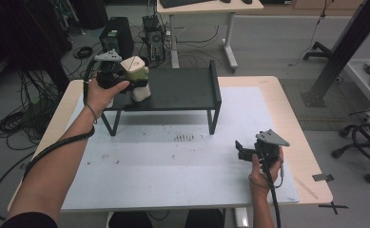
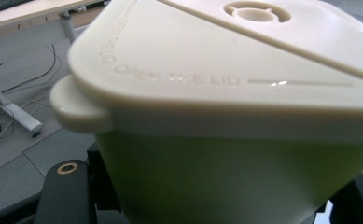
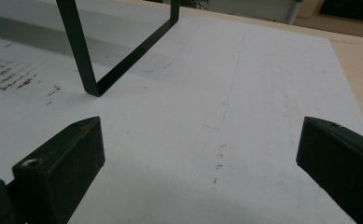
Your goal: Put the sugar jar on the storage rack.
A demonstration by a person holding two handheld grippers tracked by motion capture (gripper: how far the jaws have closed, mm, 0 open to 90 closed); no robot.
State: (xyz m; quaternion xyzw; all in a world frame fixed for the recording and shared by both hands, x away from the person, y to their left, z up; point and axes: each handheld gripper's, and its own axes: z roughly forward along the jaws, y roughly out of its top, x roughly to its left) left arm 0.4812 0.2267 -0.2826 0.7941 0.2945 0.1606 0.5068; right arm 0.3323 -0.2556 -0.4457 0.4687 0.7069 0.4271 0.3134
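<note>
The high view looked down over the bench [image 1: 173, 161]; the right tool view skimmed it closely, sharing the black shelf's [image 1: 182, 88] leg [image 3: 79, 51].

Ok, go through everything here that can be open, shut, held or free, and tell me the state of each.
Container: upright on the black shelf, gripped.
Container lid: closed.
Left gripper: shut on the container's green body.
Right gripper: jaws wide apart, nothing between them, low over the white mat.

- The shelf [image 1: 182, 90] stands on the counter [image 1: 173, 166], toward its far side.
- The container [image 1: 137, 76] sits at the shelf's left end.
- The right tool [image 1: 242, 151] is near the counter's right front.
</note>
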